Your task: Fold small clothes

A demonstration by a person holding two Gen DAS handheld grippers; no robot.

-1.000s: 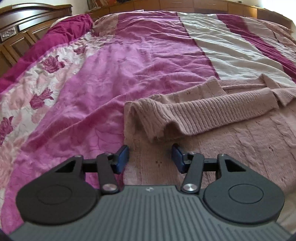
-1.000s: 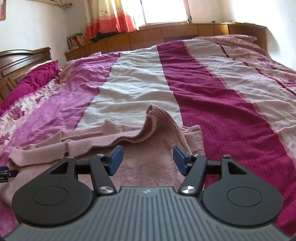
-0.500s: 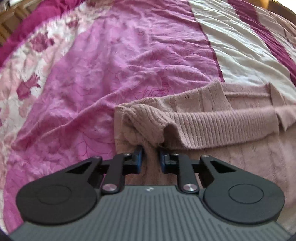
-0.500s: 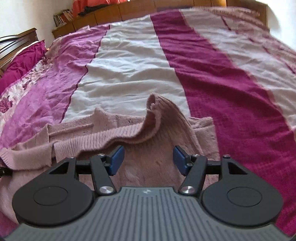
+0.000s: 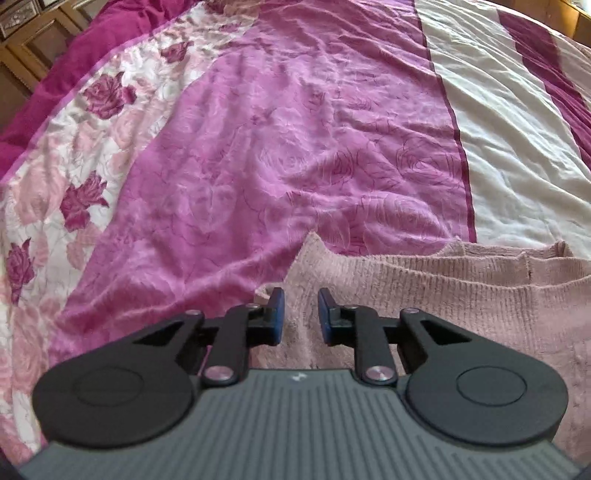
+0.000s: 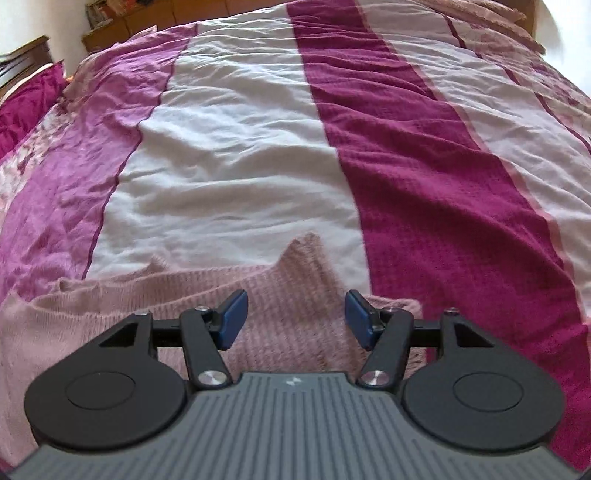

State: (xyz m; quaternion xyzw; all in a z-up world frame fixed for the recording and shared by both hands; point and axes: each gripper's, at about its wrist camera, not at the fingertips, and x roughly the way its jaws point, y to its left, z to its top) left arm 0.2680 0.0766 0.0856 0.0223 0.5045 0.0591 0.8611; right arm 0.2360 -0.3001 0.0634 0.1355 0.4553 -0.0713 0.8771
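A pale pink knitted sweater (image 5: pixel 461 306) lies on the bed, partly folded over itself. My left gripper (image 5: pixel 300 314) is shut on its left edge. The fabric is pinched between the blue pads and rises to a small peak just beyond them. In the right wrist view the same sweater (image 6: pixel 110 314) spreads away to the left. My right gripper (image 6: pixel 295 319) holds a thick fold of it between widely set pads, and that fold stands up as a tent past the fingertips. Both grippers point steeply down at the bed.
The striped bedspread (image 6: pixel 240 147) of pink, white and dark magenta covers the whole bed, with a rose-patterned band (image 5: pixel 74 166) at the left. A dark wooden headboard (image 5: pixel 33 48) stands at the far left and a low wooden shelf (image 6: pixel 122 26) at the back.
The left jaws closed on the sweater's edge and lifted it. Both grippers moved forward over the bed and tipped further down, and the held fabric came along with them.
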